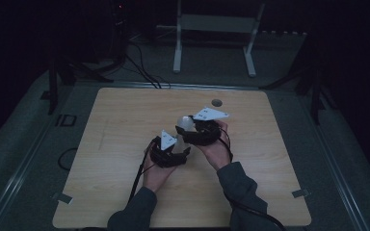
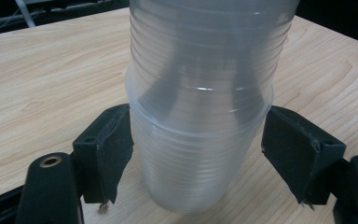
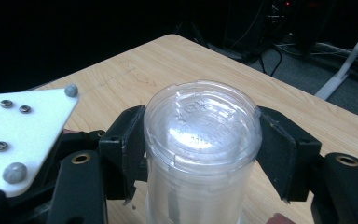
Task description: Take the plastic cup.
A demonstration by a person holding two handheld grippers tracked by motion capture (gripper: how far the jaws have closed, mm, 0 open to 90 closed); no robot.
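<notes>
Stack of clear plastic cups (image 2: 198, 116) upside down on surface (image 2: 42, 79). Left gripper (image 2: 198, 154) jaws open, flanking stack low down. Right gripper (image 3: 200, 149) jaws gripping top cup (image 3: 200, 126).

The stack of cups (image 2: 200, 116) is clear, glossy plastic, ribbed along its walls. Under it, the desk (image 2: 42, 74) shows pale wood grain, smooth and matt. Either side of the stack, each claw pad (image 2: 105, 154) looks matt black, rubbery.

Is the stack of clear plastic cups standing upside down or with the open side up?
Upside down. In the right gripper view the closed, embossed bottom of the top cup faces up.
</notes>
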